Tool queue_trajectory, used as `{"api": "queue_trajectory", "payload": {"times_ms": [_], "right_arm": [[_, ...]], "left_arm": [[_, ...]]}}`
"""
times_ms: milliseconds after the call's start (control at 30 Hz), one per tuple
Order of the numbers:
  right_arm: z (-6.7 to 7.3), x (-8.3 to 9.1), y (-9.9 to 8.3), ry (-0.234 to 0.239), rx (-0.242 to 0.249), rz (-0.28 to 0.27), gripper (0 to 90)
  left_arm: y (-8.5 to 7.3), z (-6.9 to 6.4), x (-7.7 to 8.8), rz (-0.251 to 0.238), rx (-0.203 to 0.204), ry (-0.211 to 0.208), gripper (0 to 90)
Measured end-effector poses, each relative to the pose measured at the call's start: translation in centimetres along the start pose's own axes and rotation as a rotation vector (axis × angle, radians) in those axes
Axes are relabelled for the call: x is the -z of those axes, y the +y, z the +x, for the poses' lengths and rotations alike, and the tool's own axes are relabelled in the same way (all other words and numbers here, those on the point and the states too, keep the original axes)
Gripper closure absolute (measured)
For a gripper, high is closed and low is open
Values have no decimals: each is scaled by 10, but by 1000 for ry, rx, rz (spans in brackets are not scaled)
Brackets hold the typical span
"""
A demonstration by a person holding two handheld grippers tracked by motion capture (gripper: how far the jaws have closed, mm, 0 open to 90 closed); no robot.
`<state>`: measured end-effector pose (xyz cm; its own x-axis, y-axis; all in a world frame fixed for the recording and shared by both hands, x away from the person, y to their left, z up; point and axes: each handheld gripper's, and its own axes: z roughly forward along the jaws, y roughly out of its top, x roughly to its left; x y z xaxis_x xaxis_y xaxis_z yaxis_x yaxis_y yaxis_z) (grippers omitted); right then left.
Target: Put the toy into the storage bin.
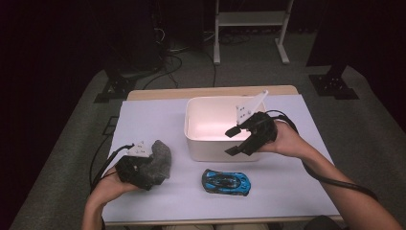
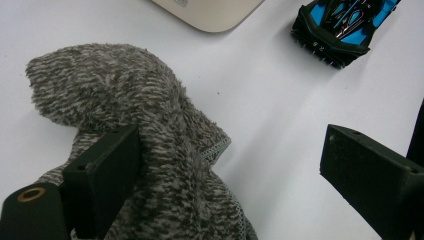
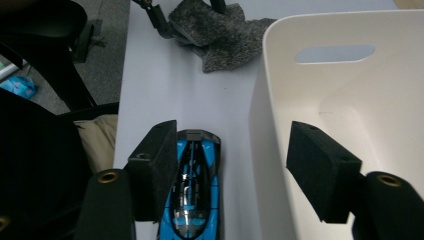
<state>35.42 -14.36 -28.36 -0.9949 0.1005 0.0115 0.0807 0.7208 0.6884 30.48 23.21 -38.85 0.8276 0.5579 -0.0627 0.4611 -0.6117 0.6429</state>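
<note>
A grey fuzzy sock (image 1: 162, 158) lies bunched at the table's front left. My left gripper (image 1: 147, 172) is down at it and open. In the left gripper view the sock (image 2: 125, 95) drapes against one jaw, and the other jaw stands far off over bare sheet. A blue and black toy car (image 1: 226, 182) rests in front of the white bin (image 1: 191, 120). My right gripper (image 1: 230, 143) hovers open above the bin's front wall with nothing between its jaws. In the right gripper view the car (image 3: 192, 190) lies below one jaw, and the bin's wall (image 3: 270, 100) runs between the two.
A white sheet (image 1: 297, 191) covers the table top. The bin's inside looks bare, with a handle slot (image 3: 334, 53) in its wall. Cables trail from both grippers. Beyond the table a white frame (image 1: 251, 21) stands on grey floor.
</note>
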Motion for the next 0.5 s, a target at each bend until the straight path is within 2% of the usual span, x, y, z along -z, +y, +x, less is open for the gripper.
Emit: {"api": "queue_trajectory", "payload": {"times_ms": [267,467,500], "right_arm": [[26,0,-16,5,-3,-23,267],[41,-12,-32,22,11,-27,236],[43,-15,-35,22,1,-22,228]], "left_arm": [[1,-2,0,-4,-9,4,90],[1,-2,1,-7,-13,9,90],[1,-3,1,-7,-13,10,90]]}}
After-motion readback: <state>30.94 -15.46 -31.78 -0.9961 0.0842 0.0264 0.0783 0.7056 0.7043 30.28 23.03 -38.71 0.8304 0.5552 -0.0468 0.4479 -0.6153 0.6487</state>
